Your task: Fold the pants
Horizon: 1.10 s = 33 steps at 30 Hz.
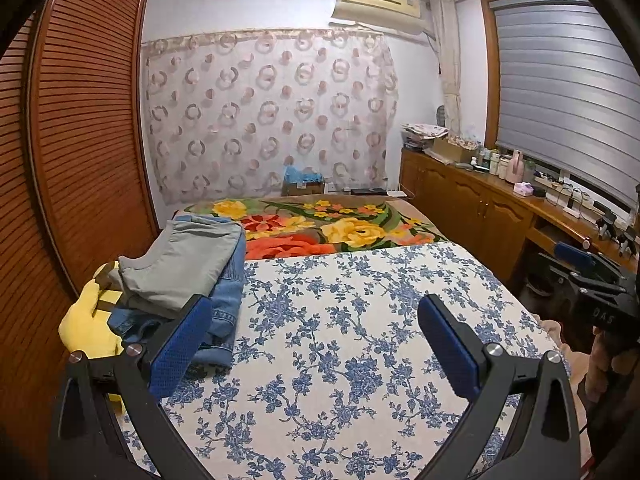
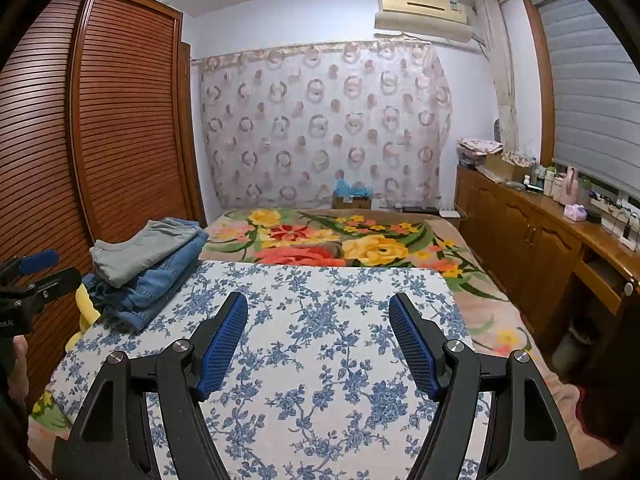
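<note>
Folded grey pants [image 1: 182, 260] [image 2: 140, 250] lie on top of folded blue jeans [image 1: 224, 304] [image 2: 160, 284], stacked at the left edge of a white cloth with blue flowers [image 1: 340, 340] [image 2: 320, 340]. My left gripper [image 1: 316, 312] hovers open over the cloth, its left finger just in front of the jeans, nothing between the pads. My right gripper [image 2: 318, 308] is open too, above the middle of the cloth, holding nothing. Each gripper shows at the other view's edge: the right gripper [image 1: 588, 268], the left gripper [image 2: 36, 272].
A yellow garment [image 1: 86, 324] lies under the stack at the left. A flowered blanket [image 1: 340, 224] covers the bed beyond the cloth. A slatted wardrobe [image 1: 80, 140] stands close on the left; wooden cabinets [image 1: 472, 200] with bottles line the right wall.
</note>
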Each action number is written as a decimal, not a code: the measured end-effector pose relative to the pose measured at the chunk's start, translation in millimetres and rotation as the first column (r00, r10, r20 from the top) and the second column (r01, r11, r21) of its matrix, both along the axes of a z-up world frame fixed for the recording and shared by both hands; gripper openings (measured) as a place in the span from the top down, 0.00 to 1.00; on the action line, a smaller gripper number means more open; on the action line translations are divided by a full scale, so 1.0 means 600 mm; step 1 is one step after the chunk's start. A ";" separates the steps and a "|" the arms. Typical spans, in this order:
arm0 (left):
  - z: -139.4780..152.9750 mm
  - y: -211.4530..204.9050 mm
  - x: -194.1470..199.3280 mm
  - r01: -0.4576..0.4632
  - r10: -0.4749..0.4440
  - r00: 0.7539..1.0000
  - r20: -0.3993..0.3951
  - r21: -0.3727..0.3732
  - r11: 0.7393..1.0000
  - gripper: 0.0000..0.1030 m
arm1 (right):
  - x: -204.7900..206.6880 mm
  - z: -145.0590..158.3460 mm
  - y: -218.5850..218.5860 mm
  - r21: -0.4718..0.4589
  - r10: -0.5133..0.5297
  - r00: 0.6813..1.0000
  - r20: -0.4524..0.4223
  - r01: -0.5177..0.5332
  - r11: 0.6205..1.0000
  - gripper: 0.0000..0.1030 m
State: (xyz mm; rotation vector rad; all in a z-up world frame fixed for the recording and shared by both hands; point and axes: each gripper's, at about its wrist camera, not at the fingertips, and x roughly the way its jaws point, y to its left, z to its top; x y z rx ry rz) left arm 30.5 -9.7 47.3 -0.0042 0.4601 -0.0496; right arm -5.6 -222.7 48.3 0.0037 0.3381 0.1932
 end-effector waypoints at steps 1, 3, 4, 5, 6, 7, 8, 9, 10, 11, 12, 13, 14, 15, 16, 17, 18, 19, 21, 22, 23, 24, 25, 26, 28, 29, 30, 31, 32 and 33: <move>-0.001 0.001 0.000 -0.001 0.001 1.000 -0.001 0.000 1.000 0.00 | 0.005 -0.003 0.000 0.000 -0.001 1.000 -0.001 0.001 1.000 0.27; -0.001 0.001 -0.001 -0.001 0.001 1.000 -0.001 -0.001 1.000 0.00 | 0.005 -0.003 0.000 -0.002 -0.002 1.000 0.000 0.002 1.000 0.27; -0.001 0.002 -0.001 -0.002 0.002 1.000 -0.001 0.000 1.000 0.00 | 0.007 -0.004 -0.001 -0.002 -0.002 1.000 0.000 0.002 1.000 0.27; -0.002 0.002 0.000 -0.003 0.003 1.000 -0.002 0.000 1.000 0.00 | 0.010 -0.003 -0.002 -0.002 -0.001 1.000 -0.001 0.001 1.000 0.27; -0.003 0.002 0.000 -0.005 0.005 1.000 -0.003 0.000 1.000 0.00 | 0.009 -0.003 -0.002 -0.002 -0.002 1.000 0.000 0.002 1.000 0.27; -0.003 0.002 0.000 -0.005 0.005 1.000 -0.004 0.000 1.000 0.00 | 0.009 -0.004 -0.002 -0.004 -0.001 1.000 0.000 0.001 1.000 0.27; -0.004 0.003 0.000 -0.006 0.006 1.000 -0.004 -0.002 1.000 0.00 | 0.010 -0.005 -0.002 -0.007 0.000 1.000 0.000 0.000 1.000 0.27; -0.003 0.002 0.000 -0.004 0.004 1.000 -0.003 0.000 1.000 0.00 | 0.011 -0.004 -0.002 -0.009 -0.001 1.000 0.001 0.001 1.000 0.27; -0.005 0.002 0.000 -0.005 0.005 1.000 -0.004 0.000 1.000 0.00 | 0.011 -0.005 -0.002 -0.009 -0.002 1.000 0.001 0.002 1.000 0.27; -0.005 0.002 0.000 -0.006 0.006 1.000 -0.004 0.000 1.000 0.00 | 0.012 -0.004 -0.002 -0.009 -0.001 1.000 0.001 0.001 1.000 0.27; -0.005 0.002 0.000 -0.005 0.005 1.000 -0.003 0.000 1.000 0.00 | 0.014 -0.004 -0.002 -0.009 -0.002 1.000 0.001 0.002 1.000 0.27; -0.005 0.003 0.000 -0.005 0.005 1.000 -0.004 0.000 1.000 0.00 | 0.014 -0.004 -0.003 -0.010 -0.003 1.000 0.002 0.003 1.000 0.27; -0.005 0.003 0.001 -0.006 0.006 1.000 -0.004 0.002 1.000 0.00 | 0.017 -0.002 -0.001 -0.011 -0.001 1.000 0.001 0.001 1.000 0.27; -0.005 0.003 0.001 -0.007 0.007 1.000 -0.004 0.002 1.000 0.00 | 0.017 -0.002 -0.001 -0.011 -0.002 1.000 0.000 0.002 1.000 0.27; -0.005 0.003 0.001 -0.006 0.006 1.000 -0.005 0.000 1.000 0.00 | 0.017 -0.002 -0.001 -0.012 -0.003 1.000 0.001 0.003 1.000 0.27; -0.008 0.005 0.002 -0.007 0.007 1.000 -0.007 -0.001 1.000 0.00 | 0.018 -0.002 -0.001 -0.012 -0.002 1.000 0.001 0.002 1.000 0.27; -0.008 0.005 0.001 -0.007 0.007 1.000 -0.007 -0.002 1.000 0.00 | 0.018 -0.002 -0.001 -0.011 -0.001 1.000 0.000 0.001 1.000 0.27; -0.011 0.007 0.000 -0.007 0.007 1.000 -0.008 -0.003 1.000 0.00 | 0.018 -0.002 -0.002 -0.010 -0.001 1.000 0.000 0.001 1.000 0.27; -0.010 0.006 0.001 -0.006 0.006 1.000 -0.007 -0.001 1.000 0.00 | 0.019 -0.002 -0.003 -0.011 -0.001 1.000 -0.001 0.001 1.000 0.27; -0.009 0.006 0.001 -0.007 0.007 1.000 -0.006 -0.001 1.000 0.00 | 0.020 -0.001 -0.004 -0.011 -0.002 1.000 -0.001 0.002 1.000 0.27; -0.010 0.007 0.000 -0.007 0.007 1.000 -0.006 0.000 1.000 0.00 | 0.021 -0.001 -0.004 -0.010 -0.001 1.000 -0.002 0.001 1.000 0.27; -0.009 0.006 0.001 -0.007 0.007 1.000 -0.006 -0.001 1.000 0.00 | 0.021 -0.001 -0.005 -0.011 -0.002 1.000 -0.001 0.002 1.000 0.27; -0.009 0.006 0.001 -0.007 0.007 1.000 -0.006 0.000 1.000 0.00 | 0.022 -0.001 -0.006 -0.011 -0.003 1.000 -0.001 0.003 1.000 0.27; -0.009 0.006 0.001 -0.007 0.007 1.000 -0.006 0.000 1.000 0.00 | 0.022 -0.001 -0.006 -0.010 -0.002 1.000 0.000 0.002 1.000 0.27; -0.009 0.006 0.001 -0.007 0.007 1.000 -0.005 0.000 1.000 0.00 | 0.023 -0.001 -0.008 -0.010 -0.003 1.000 0.001 0.003 1.000 0.27; -0.009 0.005 0.001 -0.007 0.007 1.000 -0.006 0.000 1.000 0.00 | 0.023 -0.003 -0.007 -0.012 -0.004 1.000 0.002 0.004 1.000 0.27; -0.009 0.005 0.001 -0.008 0.008 1.000 -0.006 0.000 1.000 0.00 | 0.025 -0.002 -0.008 -0.013 -0.004 1.000 0.001 0.004 1.000 0.27; -0.009 0.005 0.001 -0.007 0.007 1.000 -0.005 0.001 1.000 0.00 | 0.026 -0.003 -0.007 -0.013 -0.003 1.000 0.000 0.003 1.000 0.27; -0.010 0.006 0.001 -0.008 0.008 1.000 -0.004 0.002 1.000 0.00 | 0.026 -0.005 -0.006 -0.013 -0.003 1.000 -0.001 0.003 1.000 0.27; -0.010 0.007 0.000 -0.009 0.009 1.000 -0.004 0.001 1.000 0.00 | 0.027 -0.005 -0.006 -0.012 -0.002 1.000 -0.002 0.002 1.000 0.27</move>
